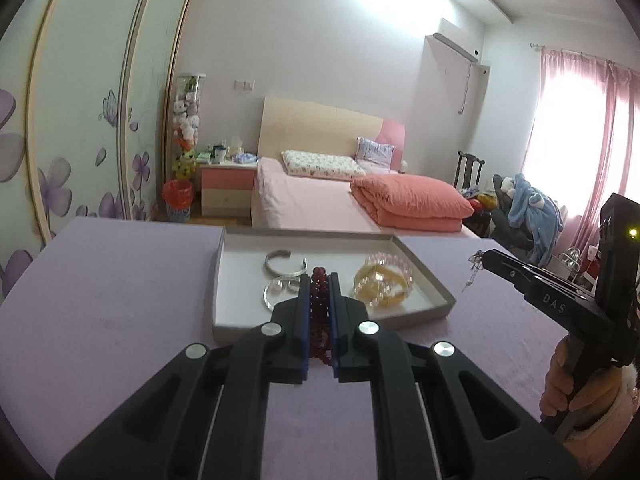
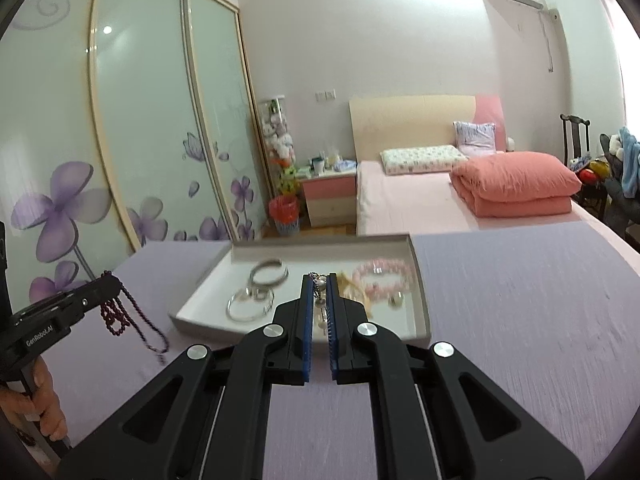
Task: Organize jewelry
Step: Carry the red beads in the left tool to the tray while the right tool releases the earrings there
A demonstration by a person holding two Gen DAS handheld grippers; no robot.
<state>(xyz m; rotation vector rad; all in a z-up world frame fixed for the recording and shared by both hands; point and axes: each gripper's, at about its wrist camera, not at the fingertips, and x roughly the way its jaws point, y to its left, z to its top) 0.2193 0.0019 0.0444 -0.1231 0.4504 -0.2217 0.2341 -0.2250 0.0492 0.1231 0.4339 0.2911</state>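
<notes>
The left tool (image 2: 106, 286) is clenched on a dark red bead necklace (image 2: 120, 314), whose loops hang above the lilac worktop (image 2: 520, 320), left of the grey tray (image 2: 420, 280). In the tray, a silver cuff (image 2: 269, 274) and clear bangle (image 2: 250, 306) lie left, pink bead bracelets (image 2: 384, 276) right. The right tool (image 2: 320, 284) grips a silver chain with pearls (image 2: 320, 302) over the tray's near edge.

Pink bed (image 1: 320, 196), floral wardrobe doors (image 2: 132, 128), perhaps 1 curtained window (image 1: 580, 136).
</notes>
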